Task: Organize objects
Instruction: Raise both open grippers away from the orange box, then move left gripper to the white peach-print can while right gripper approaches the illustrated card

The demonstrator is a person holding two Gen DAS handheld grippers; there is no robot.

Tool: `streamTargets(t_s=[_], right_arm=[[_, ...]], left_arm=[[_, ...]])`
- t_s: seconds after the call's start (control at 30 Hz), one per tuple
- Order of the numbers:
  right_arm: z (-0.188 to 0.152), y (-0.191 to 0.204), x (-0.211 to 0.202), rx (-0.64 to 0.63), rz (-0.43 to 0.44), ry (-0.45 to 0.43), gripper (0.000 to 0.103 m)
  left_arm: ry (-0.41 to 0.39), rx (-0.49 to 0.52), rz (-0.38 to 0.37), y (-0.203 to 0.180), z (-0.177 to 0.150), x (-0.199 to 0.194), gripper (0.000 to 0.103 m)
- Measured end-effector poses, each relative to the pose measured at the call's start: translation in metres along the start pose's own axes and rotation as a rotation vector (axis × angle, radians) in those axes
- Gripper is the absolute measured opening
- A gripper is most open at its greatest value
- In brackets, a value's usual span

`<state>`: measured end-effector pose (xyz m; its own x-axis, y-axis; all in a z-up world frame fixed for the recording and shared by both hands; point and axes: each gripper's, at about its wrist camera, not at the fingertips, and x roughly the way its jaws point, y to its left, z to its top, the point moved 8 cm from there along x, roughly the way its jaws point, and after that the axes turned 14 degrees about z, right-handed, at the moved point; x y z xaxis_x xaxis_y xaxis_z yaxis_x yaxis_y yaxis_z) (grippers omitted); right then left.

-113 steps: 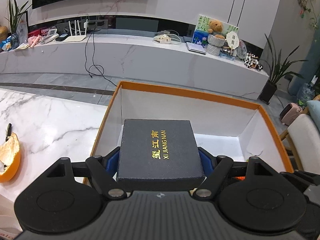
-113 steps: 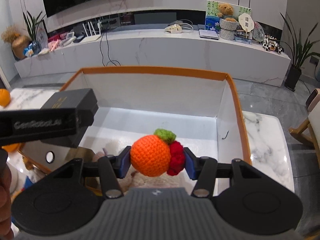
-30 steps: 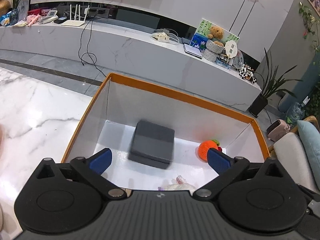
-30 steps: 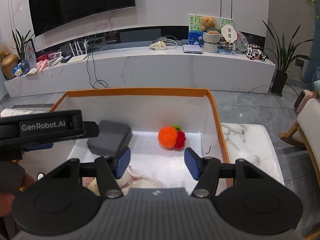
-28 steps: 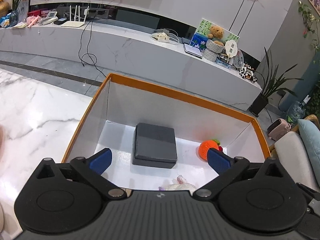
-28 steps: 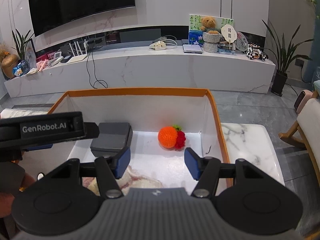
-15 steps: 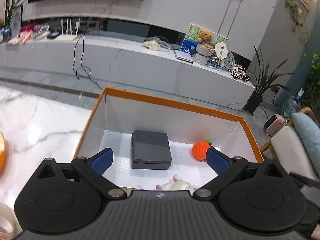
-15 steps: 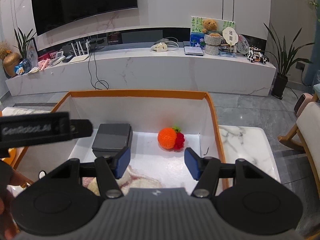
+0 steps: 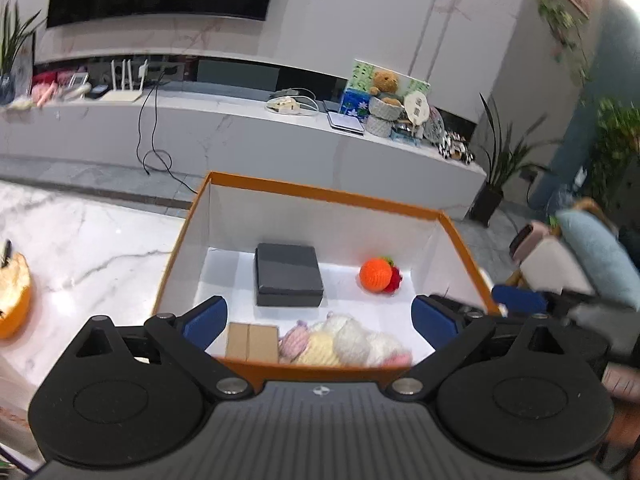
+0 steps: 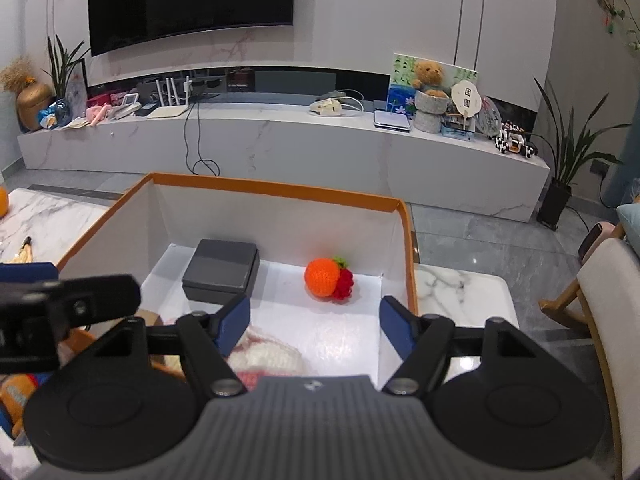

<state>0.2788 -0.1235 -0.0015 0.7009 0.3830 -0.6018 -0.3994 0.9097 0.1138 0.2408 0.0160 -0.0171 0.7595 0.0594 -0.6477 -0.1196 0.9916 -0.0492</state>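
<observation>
Resting in the orange-rimmed box (image 9: pixel 328 197), dark case (image 9: pixel 289 274) sits at nine o'clock of crocheted orange (image 9: pixel 375 275). Left gripper (image 9: pixel 320 320) gapes wide, empty. Right gripper (image 10: pixel 315 322), jaws just opening, holds nothing.

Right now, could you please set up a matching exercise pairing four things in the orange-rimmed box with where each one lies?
Things:
1. dark grey box
2. crocheted orange
3. small cardboard box
4. pastel plush toy

Places:
A. near wall, left part
B. far right part of the floor
C. far left part of the floor
D. near wall, right of the cardboard

Pairs: 1-C, 2-B, 3-A, 4-D
</observation>
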Motion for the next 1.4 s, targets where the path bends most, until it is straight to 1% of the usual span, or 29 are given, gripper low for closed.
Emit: streamTargets(t_s=[0.07,0.23,0.33,0.47,0.63,0.7,0.83,0.93,1.03,1.1,1.2,1.27,1.4], right_arm=[[-0.003,0.0,-0.006,0.017,0.01,0.009,0.073],[-0.014,0.002,-0.023,0.009,0.029,0.024,0.073],[-0.019,0.002,-0.036,-0.004,0.032,0.025,0.073],[-0.029,0.004,-0.054,-0.007,0.056,0.032,0.074],[-0.043,0.013,-0.07,-0.028,0.091,0.049,0.074],[-0.046,0.017,-0.075,-0.043,0.1,0.05,0.075],[-0.053,0.018,-0.083,-0.061,0.107,0.053,0.077],[-0.06,0.016,-0.087,-0.073,0.109,0.063,0.077],[-0.067,0.013,-0.084,-0.083,0.097,0.082,0.077],[-0.069,0.011,-0.081,-0.086,0.09,0.093,0.077],[-0.069,0.012,-0.077,-0.093,0.089,0.1,0.078],[-0.071,0.013,-0.072,-0.091,0.091,0.109,0.079],[-0.078,0.016,-0.058,-0.03,0.13,0.163,0.079]], left_arm=[[-0.011,0.046,-0.001,-0.002,-0.008,-0.007,0.103],[-0.018,0.095,-0.006,-0.009,-0.034,-0.023,0.103],[-0.01,0.1,-0.015,-0.012,-0.05,-0.03,0.103],[0.015,0.093,-0.064,-0.013,-0.065,-0.037,0.103],[0.028,0.104,-0.066,-0.008,-0.086,-0.051,0.103],[0.042,0.102,-0.067,-0.006,-0.099,-0.058,0.103],[0.081,0.121,-0.074,-0.007,-0.139,-0.073,0.103],[0.114,0.167,-0.076,-0.013,-0.171,-0.078,0.103],[0.124,0.227,-0.079,-0.018,-0.196,-0.08,0.103],[0.128,0.253,-0.07,-0.022,-0.201,-0.077,0.103],[0.127,0.232,-0.083,-0.026,-0.198,-0.073,0.103],[0.127,0.235,-0.09,-0.03,-0.198,-0.068,0.103],[0.151,0.264,-0.096,-0.038,-0.202,-0.059,0.103]])
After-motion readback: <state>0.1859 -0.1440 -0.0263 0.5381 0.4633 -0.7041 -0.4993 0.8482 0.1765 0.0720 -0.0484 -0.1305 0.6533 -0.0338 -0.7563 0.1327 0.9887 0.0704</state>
